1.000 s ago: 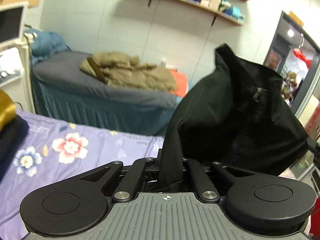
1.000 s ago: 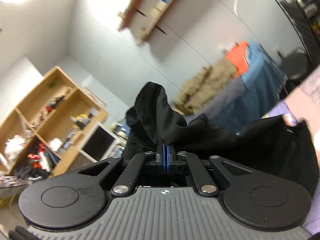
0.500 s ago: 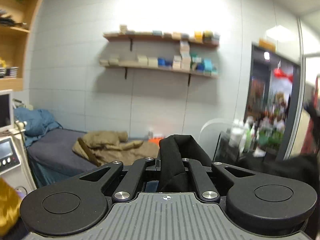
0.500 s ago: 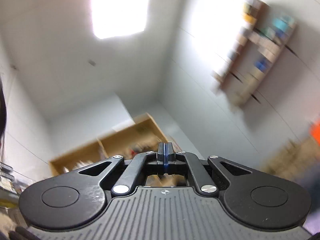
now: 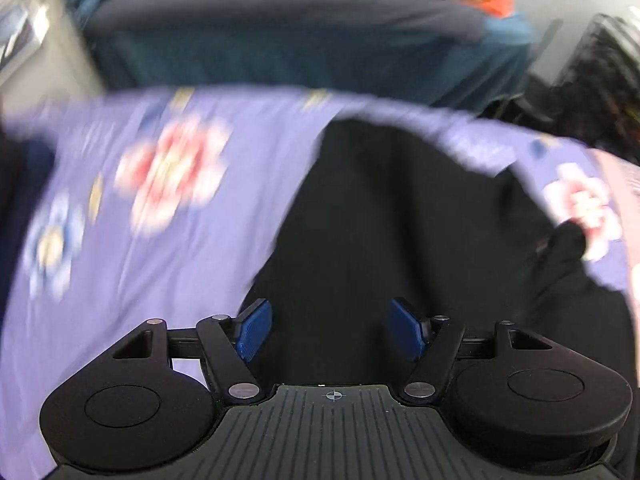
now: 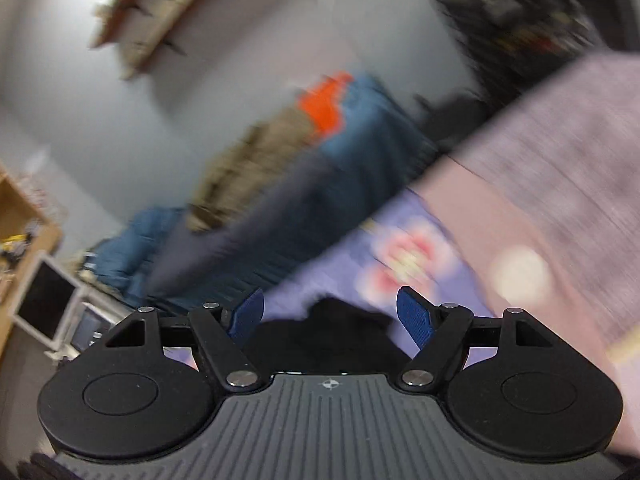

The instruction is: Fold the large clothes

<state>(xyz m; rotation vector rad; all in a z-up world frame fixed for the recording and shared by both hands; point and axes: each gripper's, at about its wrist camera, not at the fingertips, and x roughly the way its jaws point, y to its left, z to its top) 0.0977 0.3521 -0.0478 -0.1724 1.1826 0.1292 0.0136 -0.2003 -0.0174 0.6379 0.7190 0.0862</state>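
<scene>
Left gripper (image 5: 332, 334) fingers wide, empty over black garment (image 5: 400, 220); right gripper (image 6: 332, 320) likewise.

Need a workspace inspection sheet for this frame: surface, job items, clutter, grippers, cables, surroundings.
Surface: purple floral sheet, motion-blurred.
Job's things: black garment lying on the sheet, held by neither gripper.
Clutter: dark item at the sheet's left edge, too blurred to identify.
Grippers: left gripper open over the garment; right gripper open, empty.
Cables: nothing seen.
Surroundings: second bed with tan clothes and orange cloth; wall shelf.
</scene>
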